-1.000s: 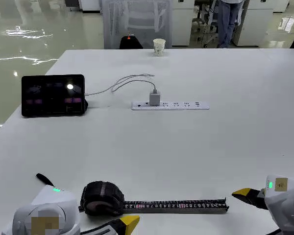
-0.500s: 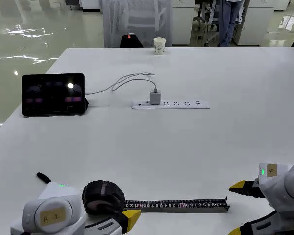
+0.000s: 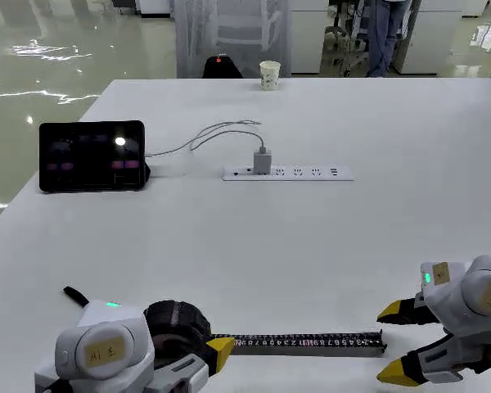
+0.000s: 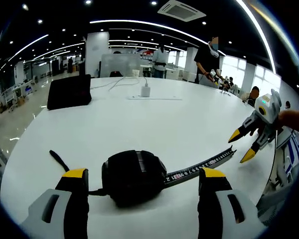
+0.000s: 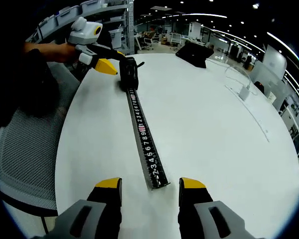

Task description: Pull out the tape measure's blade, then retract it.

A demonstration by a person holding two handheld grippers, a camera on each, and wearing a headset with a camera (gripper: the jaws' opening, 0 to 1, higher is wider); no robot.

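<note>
Two spread grippers bracket the job. At seven o'clock in the head view the left gripper [image 4: 142,174], jaws wide, straddles the tape measure [image 3: 176,327], seemingly to steady it; contact is unclear. Its blade [image 3: 307,342] lies flat on the table [image 3: 311,246] toward five o'clock, hook end between the parted jaws of the right gripper [image 5: 150,183], well placed to pinch it.

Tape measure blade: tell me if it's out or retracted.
Pulled out: the blade lies flat on the table, numbers showing, from the black case to the open right tool.
</note>
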